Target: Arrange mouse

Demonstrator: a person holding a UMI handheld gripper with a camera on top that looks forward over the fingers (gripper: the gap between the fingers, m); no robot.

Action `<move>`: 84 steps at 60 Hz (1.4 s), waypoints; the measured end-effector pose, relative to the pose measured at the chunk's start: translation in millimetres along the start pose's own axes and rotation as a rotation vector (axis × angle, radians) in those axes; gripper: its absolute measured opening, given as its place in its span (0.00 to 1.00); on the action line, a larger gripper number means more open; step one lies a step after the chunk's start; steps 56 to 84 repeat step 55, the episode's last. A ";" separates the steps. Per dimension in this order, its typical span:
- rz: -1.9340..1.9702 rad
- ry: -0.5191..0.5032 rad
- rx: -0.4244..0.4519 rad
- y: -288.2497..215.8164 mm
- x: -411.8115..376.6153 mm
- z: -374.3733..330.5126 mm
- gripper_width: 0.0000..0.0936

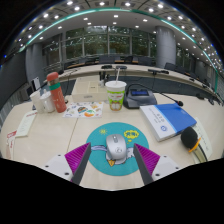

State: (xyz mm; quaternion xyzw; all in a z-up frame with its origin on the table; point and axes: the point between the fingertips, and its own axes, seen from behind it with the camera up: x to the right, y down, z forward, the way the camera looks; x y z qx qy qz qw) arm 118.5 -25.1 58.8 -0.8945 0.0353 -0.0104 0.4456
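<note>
The mouse (pixel 117 147) lies between the fingers (pixel 80 158); its near end is cut off from view between them, and contact with either pad cannot be determined. The finger bases are cut off by the lower edge. The round mat (pixel 100 135) is partly covered by the mouse and fingers. Lettering on the cup (pixel 116 95) and the papers (pixel 84 110) is too small to read. Items in the cluster beside the bottle (pixel 56 92) cannot be identified. A dark object (pixel 190 138) near the book (pixel 167 119) is partly cut off.

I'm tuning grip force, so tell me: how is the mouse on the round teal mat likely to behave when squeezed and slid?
The mouse looks rigid, so it probably won't deform. Its rounded, smooth shell may slip from the open gripper. Lying flat on the round mat, it should slide rather than tip or roll.
</note>
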 end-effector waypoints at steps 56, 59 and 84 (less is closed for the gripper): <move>-0.084 0.109 0.165 43.8 -66.1 -338.7 0.91; -0.084 0.109 0.165 43.8 -66.1 -338.7 0.91; -0.084 0.109 0.165 43.8 -66.1 -338.7 0.91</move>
